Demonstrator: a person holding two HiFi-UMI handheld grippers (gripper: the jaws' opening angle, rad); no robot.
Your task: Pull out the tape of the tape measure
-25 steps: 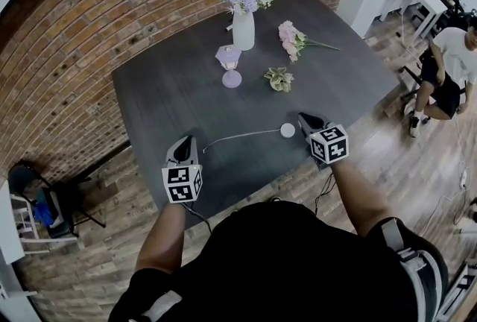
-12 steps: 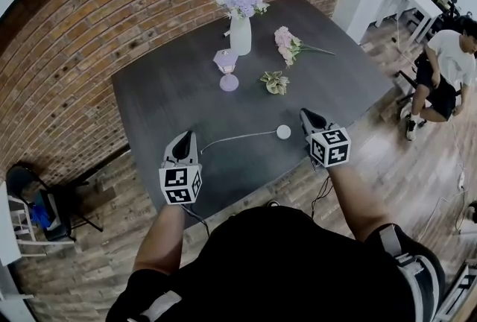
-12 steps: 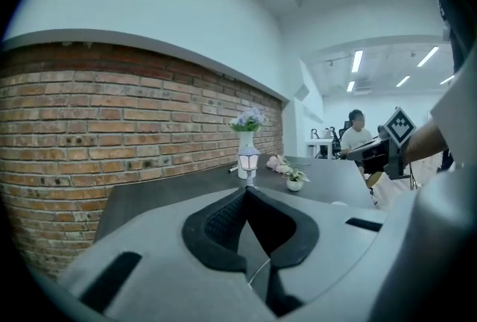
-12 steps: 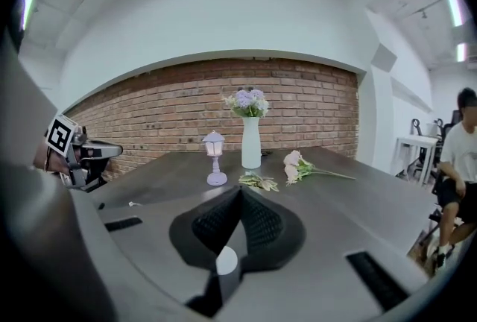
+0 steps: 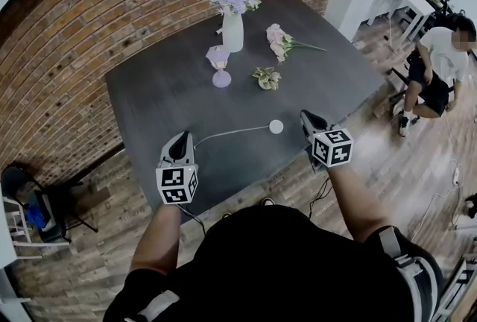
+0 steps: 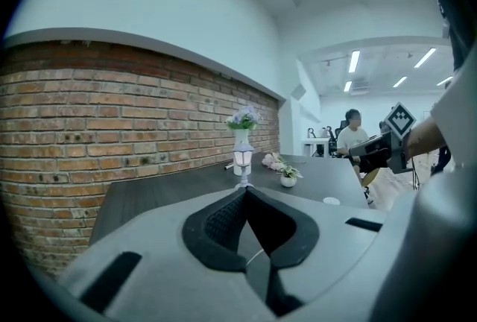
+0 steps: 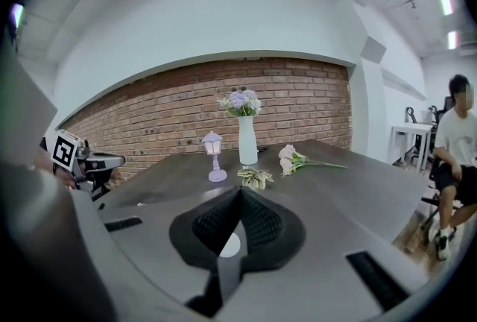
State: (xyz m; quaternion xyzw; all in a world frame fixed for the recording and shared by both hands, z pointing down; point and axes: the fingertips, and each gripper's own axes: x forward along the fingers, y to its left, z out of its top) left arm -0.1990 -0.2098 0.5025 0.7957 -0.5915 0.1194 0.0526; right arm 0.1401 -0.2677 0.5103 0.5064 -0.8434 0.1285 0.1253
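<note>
The tape measure's round white case (image 5: 276,126) lies on the dark table (image 5: 149,97). Its thin tape (image 5: 227,133) is drawn out to the left in a shallow curve. My left gripper (image 5: 182,140) hovers just past the tape's free end, jaws shut with nothing between them. My right gripper (image 5: 306,119) hangs to the right of the case, apart from it, and is shut and empty. In the left gripper view the shut tips (image 6: 244,190) point down the table, with the case (image 6: 331,200) at the right. The right gripper view shows its shut tips (image 7: 240,189) above the case (image 7: 229,244).
At the far side stand a white vase of purple flowers (image 5: 232,22) and a small lilac lantern (image 5: 218,65). Near them lie a pink flower bunch (image 5: 279,41) and a leafy sprig (image 5: 266,77). A person (image 5: 440,60) sits at the right. The table's near edge runs under both grippers.
Both grippers have lifted a little off the table, and the right one has drawn further from the case. The case and the tape have stayed where they lay.
</note>
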